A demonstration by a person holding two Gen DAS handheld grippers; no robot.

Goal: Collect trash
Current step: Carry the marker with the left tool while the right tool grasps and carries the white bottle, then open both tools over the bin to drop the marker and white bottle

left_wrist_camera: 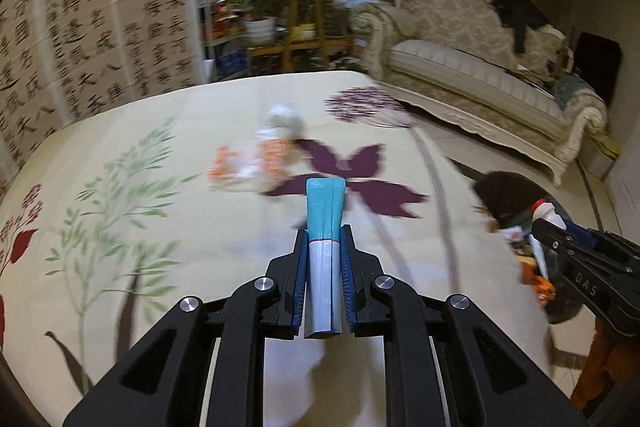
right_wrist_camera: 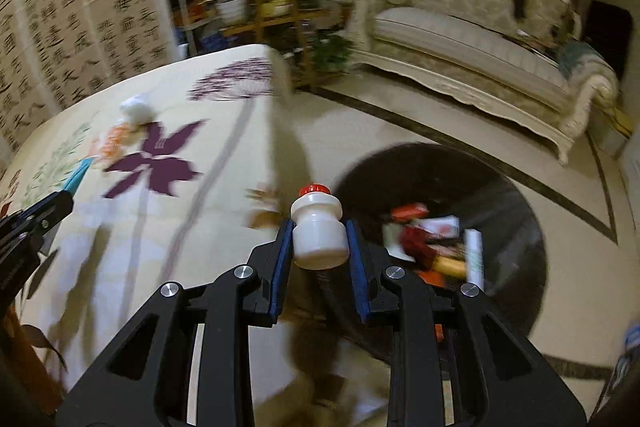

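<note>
We've got the left gripper (left_wrist_camera: 324, 239) clamped tight on a teal-and-white tube (left_wrist_camera: 325, 227), dead centre of the left view, above the floral tablecloth (left_wrist_camera: 160, 219). Our right gripper (right_wrist_camera: 320, 239) squeezes a small white bottle with a red cap (right_wrist_camera: 319, 227) at mid-frame. Just right of it sits the dark trash bin (right_wrist_camera: 516, 227), wrappers inside. On the cloth, upper left of the right view, a crumpled white tissue (right_wrist_camera: 137, 111) and an orange-printed wrapper (right_wrist_camera: 114, 141) lie blurred.

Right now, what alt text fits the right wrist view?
The right gripper holds a small white bottle with a red cap beside a black trash bin already holding wrappers. A flower-print tablecloth lies left, a pale sofa behind.
</note>
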